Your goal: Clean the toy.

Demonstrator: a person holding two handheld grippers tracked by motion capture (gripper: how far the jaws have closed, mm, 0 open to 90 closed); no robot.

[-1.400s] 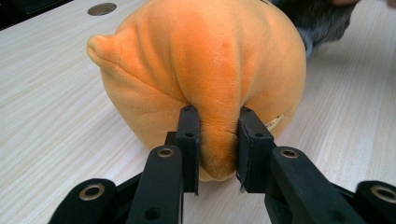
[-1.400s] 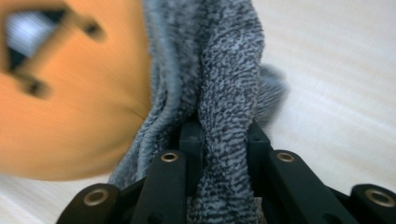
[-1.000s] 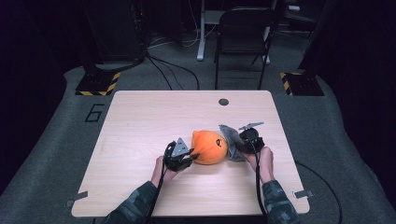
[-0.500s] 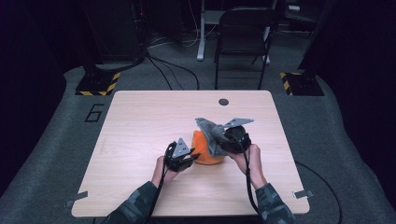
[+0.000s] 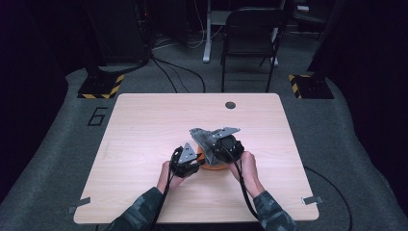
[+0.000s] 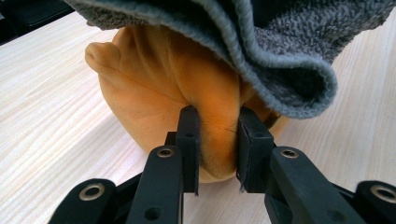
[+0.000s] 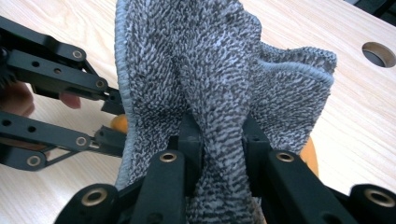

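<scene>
**Right gripper draping the cloth over the orange thing**

Right gripper (image 7: 219,135) is clamped on a fold of grey terry cloth (image 7: 224,70), held above the orange soft object (image 6: 154,88) mid-table (image 5: 144,120). Left gripper (image 6: 217,133) pinches a fold of that orange piece. Looks like the covering step; next I'd lower the cloth squarely on top.

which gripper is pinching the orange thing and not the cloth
The left gripper: its jaws squeeze a fold of the orange soft thing. The right gripper grips the grey cloth.
</scene>
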